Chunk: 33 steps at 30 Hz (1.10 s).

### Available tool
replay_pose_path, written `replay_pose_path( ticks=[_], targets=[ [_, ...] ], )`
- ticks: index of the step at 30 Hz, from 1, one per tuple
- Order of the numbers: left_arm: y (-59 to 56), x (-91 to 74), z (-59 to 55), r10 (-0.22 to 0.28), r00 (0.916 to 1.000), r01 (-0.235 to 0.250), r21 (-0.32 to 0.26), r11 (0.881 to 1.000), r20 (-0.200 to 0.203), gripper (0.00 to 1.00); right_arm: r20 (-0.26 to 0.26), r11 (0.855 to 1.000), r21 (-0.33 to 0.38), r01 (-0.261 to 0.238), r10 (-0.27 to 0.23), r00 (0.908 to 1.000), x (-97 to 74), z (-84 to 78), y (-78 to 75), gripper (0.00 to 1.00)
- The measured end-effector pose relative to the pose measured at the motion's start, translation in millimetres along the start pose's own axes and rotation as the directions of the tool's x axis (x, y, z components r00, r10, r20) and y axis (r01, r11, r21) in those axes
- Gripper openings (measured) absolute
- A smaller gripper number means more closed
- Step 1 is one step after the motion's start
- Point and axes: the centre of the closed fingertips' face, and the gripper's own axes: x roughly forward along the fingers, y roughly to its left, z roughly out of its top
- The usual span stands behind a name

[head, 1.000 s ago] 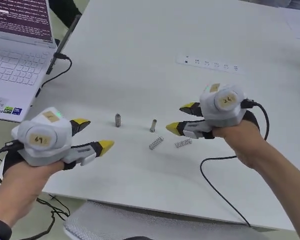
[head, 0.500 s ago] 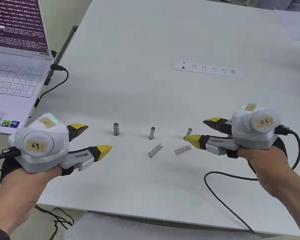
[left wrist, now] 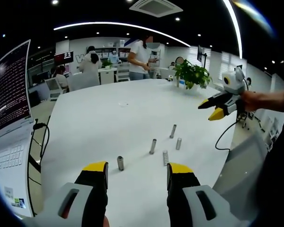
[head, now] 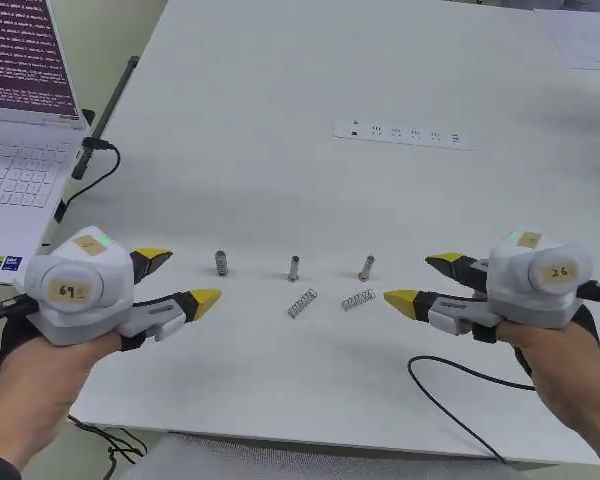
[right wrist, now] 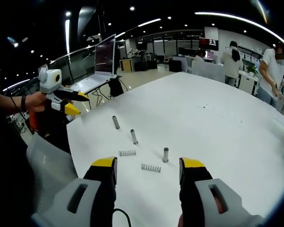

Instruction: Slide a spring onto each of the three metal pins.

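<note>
- A white desk (head: 280,90) seen from above. In the lower middle of the head view three small metal pins stand upright in a row: left pin (head: 221,263), middle pin (head: 294,267), right pin (head: 366,268).
- The left pin looks ribbed, as though a spring already sits on it (too small to be sure). The other two look bare.
- Two loose springs lie flat just below the row: the first spring (head: 301,303) near the middle pin, the second spring (head: 358,299) near the right pin.
- The left gripper (head: 180,277) is at lower left, its jaws spread and holding nothing. The right gripper (head: 423,280) at lower right is likewise spread and empty. Both are well apart from the parts.
- There is no tray or box: pins and springs rest straight on the desk, with nothing to fence them in.
- What could go wrong, as I judge it:
  - A spring may roll or skid away when a jaw comes down beside it.
  - Pinched too hard, a spring may squirt out or kink.
  - Brought in tilted, a spring's end may catch on a pin's top.
  - A nudge may topple a pin.
- A laptop (head: 10,100) sits at upper left and a power strip (head: 405,133) at upper middle, both well away from the work.
</note>
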Motion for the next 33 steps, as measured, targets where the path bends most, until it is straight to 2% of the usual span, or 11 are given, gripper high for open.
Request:
replay_pose_path(
  ticks=[5,10,20,27,33],
  targets=[
    [-3.1,5.7,4.5,-0.006,1.0000,0.006,0.000,1.000,0.003,0.45,0.014,1.000,0.019,0.006,-0.006,0.9999,-5.1,-3.2,1.2,0.53],
    [-6.5,10.3,6.5,-0.014,0.9999,0.014,-0.003,1.000,0.007,0.45,0.002,1.000,0.026,0.006,-0.006,1.0000,-9.1,-9.4,2.8,0.54],
    [-26.6,32.3,1.4,-0.073,0.9970,0.073,0.012,0.997,-0.025,0.45,-0.019,0.999,0.039,0.011,-0.010,0.9998,-14.4,-19.7,0.7,0.56],
    [-47.6,59.9,-12.1,-0.131,0.9893,0.132,0.010,0.991,-0.064,0.44,-0.025,0.999,0.038,0.011,-0.010,0.9996,-17.9,-20.2,1.7,0.56],
    [-59.8,78.9,-26.1,-0.168,0.9813,0.170,0.009,0.985,-0.094,0.43,-0.037,1.000,0.028,0.007,-0.006,0.9993,-21.1,-21.5,3.0,0.56]
  ],
)
